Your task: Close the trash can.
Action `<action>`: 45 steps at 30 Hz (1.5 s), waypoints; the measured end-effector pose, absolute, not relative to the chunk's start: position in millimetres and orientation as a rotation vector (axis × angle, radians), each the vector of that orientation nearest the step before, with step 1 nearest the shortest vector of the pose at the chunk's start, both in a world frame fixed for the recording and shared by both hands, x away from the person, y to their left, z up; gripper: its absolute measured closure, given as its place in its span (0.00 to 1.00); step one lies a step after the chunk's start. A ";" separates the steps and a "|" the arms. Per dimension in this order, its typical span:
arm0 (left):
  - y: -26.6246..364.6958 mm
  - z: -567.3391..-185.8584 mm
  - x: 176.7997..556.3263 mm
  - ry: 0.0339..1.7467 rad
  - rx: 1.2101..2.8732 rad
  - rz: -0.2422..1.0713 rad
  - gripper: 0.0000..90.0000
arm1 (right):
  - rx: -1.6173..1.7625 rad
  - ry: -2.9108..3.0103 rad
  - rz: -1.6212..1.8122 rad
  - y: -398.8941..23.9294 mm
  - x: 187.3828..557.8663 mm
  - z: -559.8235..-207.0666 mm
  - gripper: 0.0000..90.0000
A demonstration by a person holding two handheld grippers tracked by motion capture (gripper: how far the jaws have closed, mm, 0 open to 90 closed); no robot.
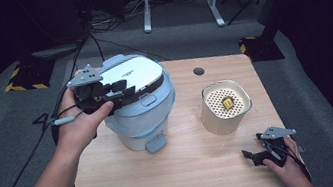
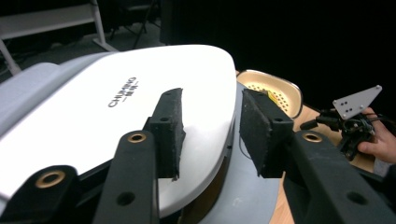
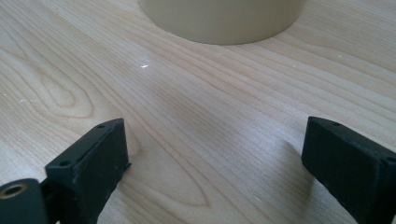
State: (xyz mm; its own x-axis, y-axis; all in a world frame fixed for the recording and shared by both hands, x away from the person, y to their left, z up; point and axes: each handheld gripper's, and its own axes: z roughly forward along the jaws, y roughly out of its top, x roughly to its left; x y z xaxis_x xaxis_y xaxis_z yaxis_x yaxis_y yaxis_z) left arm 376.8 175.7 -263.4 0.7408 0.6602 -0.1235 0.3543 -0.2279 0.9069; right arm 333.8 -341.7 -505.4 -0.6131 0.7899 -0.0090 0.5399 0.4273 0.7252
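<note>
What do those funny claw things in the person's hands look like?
Each gripper, left and right, is black, with two flat jaws faced in rough black pads. A grey three-cornered plate with small holes sits on top, and a black cable trails away. The forearms are bare.

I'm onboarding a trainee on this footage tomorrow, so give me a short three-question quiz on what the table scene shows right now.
1. True or false: the right tool rests low on the light wooden table, jaws open, holding nothing.
2. What lies inside the cream perforated basket?
A. a small yellow piece
B. a spoon
C. nothing
3. Where do the left tool's jaws stand relative to the white hinged lid of the pale blue cooker?

Key
1. True.
2. A: the small yellow piece sits on its holed floor.
3. One pad over the lid's top, the other beyond its edge; the jaws straddle the rim, and contact cannot be told.
</note>
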 end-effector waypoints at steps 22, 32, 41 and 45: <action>149.2 -272.7 391.0 0.778 1.958 0.398 1.00 | 1.139 2.337 0.998 -341.8 333.8 -505.4 0.08; 142.1 -269.6 392.0 0.758 2.016 0.438 1.00 | 1.139 2.337 0.998 -341.7 333.8 -505.5 0.08; 143.5 -276.3 394.0 0.726 1.990 0.457 0.94 | 1.139 2.337 0.998 -341.6 333.7 -505.5 0.08; 146.9 -277.3 389.5 0.705 1.910 0.471 0.57 | 1.138 2.338 0.998 -341.6 333.8 -505.4 0.08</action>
